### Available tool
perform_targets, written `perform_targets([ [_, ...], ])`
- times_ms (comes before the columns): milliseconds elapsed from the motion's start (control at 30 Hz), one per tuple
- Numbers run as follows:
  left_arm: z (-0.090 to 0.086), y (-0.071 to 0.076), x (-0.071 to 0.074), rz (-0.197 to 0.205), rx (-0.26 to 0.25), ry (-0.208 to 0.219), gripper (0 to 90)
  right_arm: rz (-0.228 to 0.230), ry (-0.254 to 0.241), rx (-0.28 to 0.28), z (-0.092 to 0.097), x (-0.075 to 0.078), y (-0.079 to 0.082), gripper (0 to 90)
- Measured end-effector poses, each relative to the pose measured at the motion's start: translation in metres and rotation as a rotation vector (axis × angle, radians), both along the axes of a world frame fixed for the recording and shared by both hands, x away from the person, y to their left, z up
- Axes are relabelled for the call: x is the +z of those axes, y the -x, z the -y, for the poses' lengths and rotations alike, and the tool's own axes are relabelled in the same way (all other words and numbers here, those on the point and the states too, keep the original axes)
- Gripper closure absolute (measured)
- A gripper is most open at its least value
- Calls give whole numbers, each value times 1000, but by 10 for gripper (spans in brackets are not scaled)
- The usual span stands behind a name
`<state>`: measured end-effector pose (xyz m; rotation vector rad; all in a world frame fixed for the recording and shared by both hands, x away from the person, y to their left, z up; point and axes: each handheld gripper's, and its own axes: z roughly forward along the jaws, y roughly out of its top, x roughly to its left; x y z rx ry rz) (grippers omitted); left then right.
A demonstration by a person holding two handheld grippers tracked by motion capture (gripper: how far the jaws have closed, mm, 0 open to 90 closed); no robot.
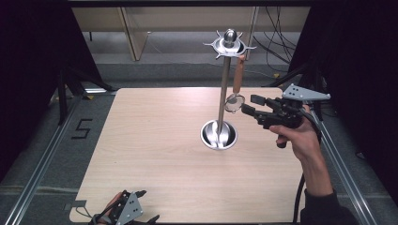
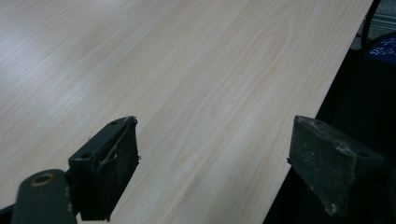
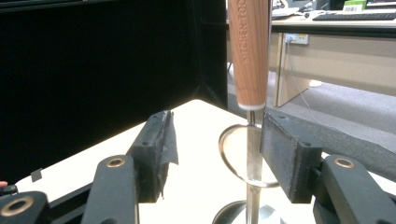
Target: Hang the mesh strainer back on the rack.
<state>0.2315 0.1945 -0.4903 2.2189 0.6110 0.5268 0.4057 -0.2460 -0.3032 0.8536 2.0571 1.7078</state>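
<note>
Bench [image 1: 155, 154]: pale wood-grain laminate, flat, smooth. Stand [image 1: 224, 89]: polished steel pole on a round dished base, hooked crown on top; tall and narrow, so tipping is judged likely if it is bumped. Strainer [image 1: 236, 96]: round wire bowl with wooden handle, hung from a crown hook beside the pole; it could be swung or unhooked by a stray touch. Right hand-held gripper [image 1: 249, 104]: jaws parted, nothing gripped, just beside the strainer. Left hand-held gripper [image 2: 212, 154]: jaws wide apart, empty, at the bench's near edge.
</note>
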Motion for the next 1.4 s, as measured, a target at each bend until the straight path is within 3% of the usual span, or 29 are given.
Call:
perform_targets([
  [67, 0, 0, 1, -11, -3, -7, 152, -8, -1, 0, 0, -1, 2, 449],
  [300, 0, 0, 0, 6, -1, 1, 152, -15, 37, -8, -3, -17, 6, 442],
  [400, 0, 0, 0, 7, 0, 0, 152, -23, 42, -22, -4, -18, 8, 440],
  [433, 0, 0, 0, 7, -1, -3, 152, -5, 52, -18, -4, -19, 7, 436],
  [633, 0, 0, 1, 9, -2, -3, 152, -36, 74, -27, -5, -25, 10, 429],
  [800, 0, -1, 1, 2, 6, 7, 152, -24, 89, -36, -4, -29, 10, 416],
  [833, 0, -1, 1, 1, 8, 7, 152, -49, 92, -31, -3, -30, 11, 415],
  [900, -1, 0, 2, -6, 6, 2, 152, -33, 95, -31, -4, -33, 10, 411],
  [1400, -2, -1, 2, 6, 17, 11, 152, -62, 138, -7, -13, -49, 11, 395],
])
